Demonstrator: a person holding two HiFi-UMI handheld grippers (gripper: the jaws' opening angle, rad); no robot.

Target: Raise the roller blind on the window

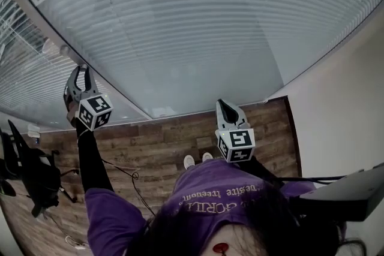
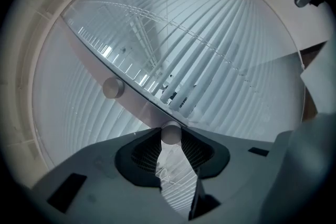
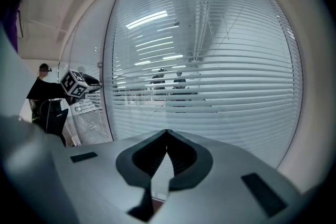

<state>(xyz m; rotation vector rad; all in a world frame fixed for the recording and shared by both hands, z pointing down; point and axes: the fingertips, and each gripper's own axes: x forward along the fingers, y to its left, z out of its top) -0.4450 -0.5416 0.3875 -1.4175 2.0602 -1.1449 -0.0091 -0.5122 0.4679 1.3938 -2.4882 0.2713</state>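
Note:
A slatted blind (image 1: 198, 27) hangs lowered behind the glass and fills the window ahead. On the pale upright frame bar (image 2: 131, 105) sit two round white knobs. My left gripper (image 2: 171, 136) is shut on the lower knob (image 2: 171, 132), with the other knob (image 2: 112, 87) free further up the bar. In the head view my left gripper (image 1: 81, 71) is raised against the frame at left. My right gripper (image 1: 223, 103) hangs lower, in front of the glass, shut with nothing in it. The right gripper view shows its tips (image 3: 167, 132) touching, apart from the slats (image 3: 210, 86).
A second blinded pane (image 1: 36, 69) lies left of the frame bar. A black office chair (image 1: 30, 174) stands at left on the wooden floor (image 1: 156, 141), where a cable trails. A white wall (image 1: 336, 123) rises at right, with a dark object (image 1: 342, 195) beside me.

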